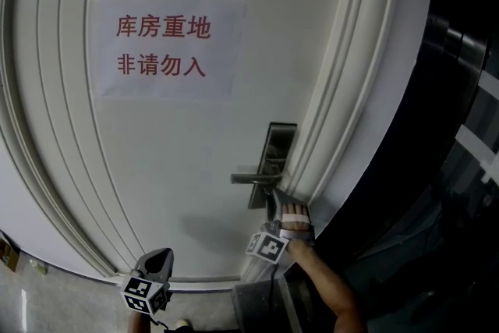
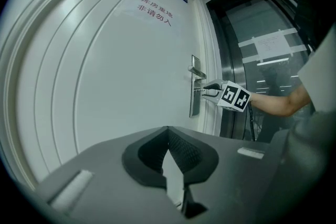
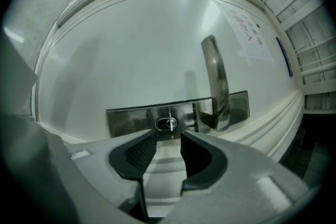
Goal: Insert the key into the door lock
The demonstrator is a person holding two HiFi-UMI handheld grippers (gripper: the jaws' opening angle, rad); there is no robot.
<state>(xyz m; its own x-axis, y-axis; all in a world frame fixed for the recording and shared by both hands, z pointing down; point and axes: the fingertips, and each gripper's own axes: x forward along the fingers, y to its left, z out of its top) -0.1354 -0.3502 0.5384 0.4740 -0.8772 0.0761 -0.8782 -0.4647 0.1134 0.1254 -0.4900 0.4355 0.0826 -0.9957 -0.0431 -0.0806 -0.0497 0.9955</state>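
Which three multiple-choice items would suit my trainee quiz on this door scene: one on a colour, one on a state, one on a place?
1. The writing on the paper sign is: A black; B red; C blue.
2. The fingers of the right gripper are: A apart, gripping nothing; B shut on the key; C shut on the sign.
3. The key is: A stuck on the sign; B on the floor; C in the lock plate.

Answers:
1. B, the head view shows red characters.
2. A, the right gripper view shows a clear gap between them.
3. C, it stands in the keyhole beyond the fingertips.
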